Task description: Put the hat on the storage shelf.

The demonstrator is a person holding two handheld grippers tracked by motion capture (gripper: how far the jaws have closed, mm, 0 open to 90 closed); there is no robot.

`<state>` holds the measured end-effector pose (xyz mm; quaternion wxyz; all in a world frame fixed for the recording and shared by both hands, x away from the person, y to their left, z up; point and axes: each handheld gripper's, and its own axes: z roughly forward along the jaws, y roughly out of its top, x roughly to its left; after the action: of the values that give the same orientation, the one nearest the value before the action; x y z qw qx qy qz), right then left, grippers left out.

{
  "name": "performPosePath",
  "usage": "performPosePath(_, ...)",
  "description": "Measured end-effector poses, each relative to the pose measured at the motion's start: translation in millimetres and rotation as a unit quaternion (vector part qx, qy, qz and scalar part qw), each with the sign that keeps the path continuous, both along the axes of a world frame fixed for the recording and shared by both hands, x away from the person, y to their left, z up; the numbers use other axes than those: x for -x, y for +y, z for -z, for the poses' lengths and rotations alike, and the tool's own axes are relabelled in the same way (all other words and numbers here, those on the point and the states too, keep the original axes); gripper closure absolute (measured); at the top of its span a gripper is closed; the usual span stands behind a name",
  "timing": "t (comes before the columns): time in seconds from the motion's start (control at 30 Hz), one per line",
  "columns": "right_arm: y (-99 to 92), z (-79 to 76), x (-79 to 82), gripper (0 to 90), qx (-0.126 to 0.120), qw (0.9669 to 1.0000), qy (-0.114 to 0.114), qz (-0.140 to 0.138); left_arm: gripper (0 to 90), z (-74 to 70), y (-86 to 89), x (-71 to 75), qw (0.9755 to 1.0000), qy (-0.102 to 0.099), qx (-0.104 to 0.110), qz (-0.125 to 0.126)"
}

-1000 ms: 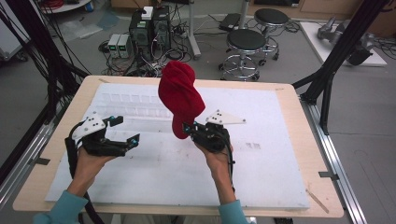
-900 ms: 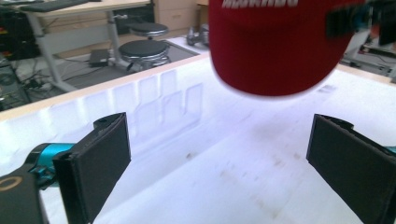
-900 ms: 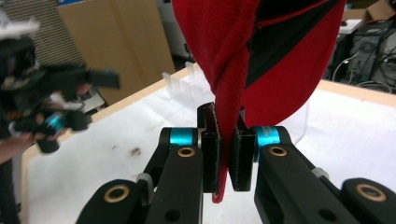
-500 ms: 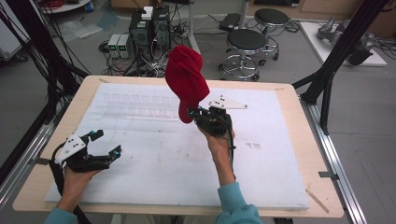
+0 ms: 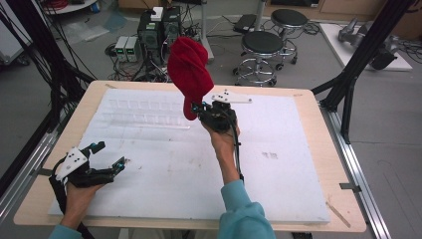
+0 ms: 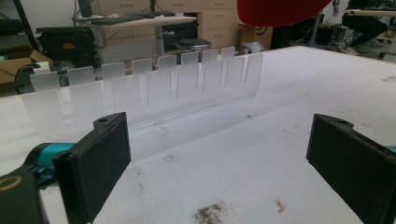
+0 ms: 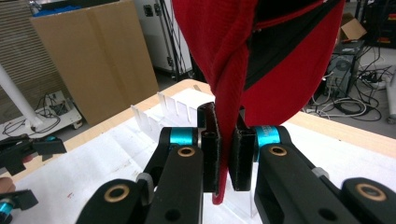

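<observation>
Left gripper sat low at the near left of the white-covered table, jaws spread wide with nothing between them; its own view looked across bare, speckled board to a clear slotted acrylic rack farther off. Right gripper was raised mid-table, jaws clamped tight on the lower edge of a red knit beanie, which hung up and away from the pads, clear of the table, with the rack beyond and to its left. Judged step: carrying the beanie, one-handed, toward wherever it gets laid or fitted. Next move likely needs the free left gripper brought up to catch the opposite edge so the fabric can be spread, or else a lowering onto the board. Hard to read: the beanie's opening, twisted into a fold in the right gripper view; its top, cut off there; how much cloth the pads actually held.
</observation>
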<state>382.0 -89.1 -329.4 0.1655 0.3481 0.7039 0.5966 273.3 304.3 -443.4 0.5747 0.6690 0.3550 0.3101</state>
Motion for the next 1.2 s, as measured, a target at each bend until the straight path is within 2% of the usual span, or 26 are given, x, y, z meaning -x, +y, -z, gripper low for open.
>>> performPosePath(0.2,10.9,5.1,-12.4,85.5,0.0,1.0,0.004,0.001,6.7,5.7,3.1,-1.0,1.0,0.0,0.003,-0.002)
performPosePath(0.37,19.5,10.0,-21.4,85.4,0.005,0.9999,0.008,0.007,6.7,6.3,4.9,-2.3,0.9999,0.0,0.011,-0.009)
performPosePath(0.57,24.5,16.8,-31.3,85.4,0.004,0.9997,0.018,0.018,6.8,6.5,4.7,-2.6,0.9999,0.002,0.01,-0.012)
performPosePath(0.7,27.2,21.5,-35.2,85.4,0.011,0.9995,0.018,0.023,6.7,6.6,5.2,-2.8,0.9998,0.004,0.014,-0.015)
performPosePath(0.8,28.7,24.2,-36.9,85.4,0.007,0.9994,0.024,0.024,6.8,6.7,5.8,-3.2,0.9998,0.005,0.015,-0.015)
performPosePath(1.1,37.1,31.0,-38.3,85.3,0.02,0.999,0.031,0.023,6.8,6.7,6.4,-3.4,0.9996,0.007,0.018,-0.018)
performPosePath(1.2,38.2,34.5,-39.3,85.3,0.017,0.9989,0.036,0.025,6.8,6.8,6.5,-3.6,0.9996,0.008,0.02,-0.02)
